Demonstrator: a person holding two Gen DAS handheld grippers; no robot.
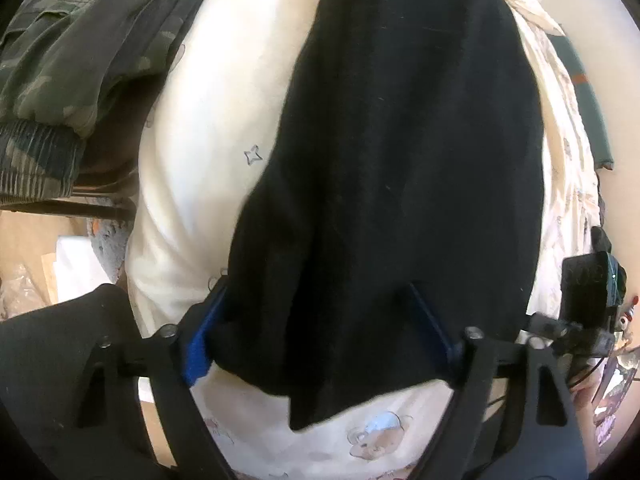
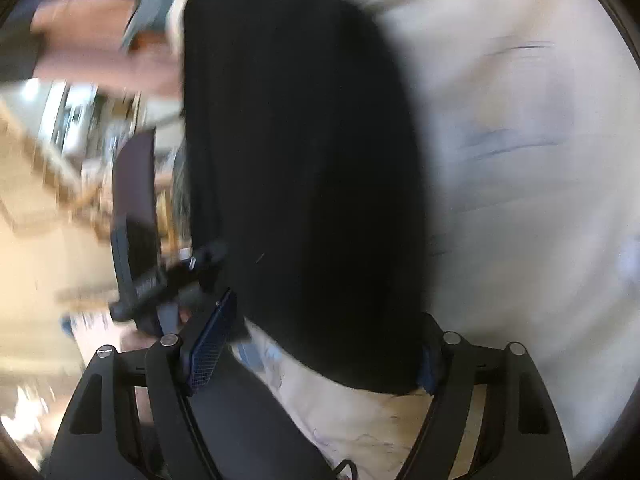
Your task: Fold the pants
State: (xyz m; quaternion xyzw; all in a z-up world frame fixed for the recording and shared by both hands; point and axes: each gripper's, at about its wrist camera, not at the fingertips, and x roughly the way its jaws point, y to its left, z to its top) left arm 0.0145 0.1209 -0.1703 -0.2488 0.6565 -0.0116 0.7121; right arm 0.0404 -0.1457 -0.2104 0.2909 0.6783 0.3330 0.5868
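Nearest the left wrist camera, the left gripper (image 1: 320, 320) stands with its blue-padded jaws apart, the black fabric pants (image 1: 400, 160) lying between them; whether the pads press the cloth cannot be told. The pants stretch away from the lens as a long dark band on a cream-white bedsheet printed with small stars and bears (image 1: 208, 128). Beside them, to the left, lies a crumpled camouflage-patterned jacket with ribbed cuff (image 1: 68, 52). Below the sheet's left edge, pale wooden flooring (image 1: 24, 236) shows. In the blurred right wrist view, the right gripper (image 2: 320, 340) also has its jaws spread wide around the end of the pants (image 2: 304, 160), which lie on the sheet (image 2: 520, 160). Beyond, at left, a person's hand (image 2: 100, 44) and cluttered wooden furniture (image 2: 48, 168) are smeared by motion.
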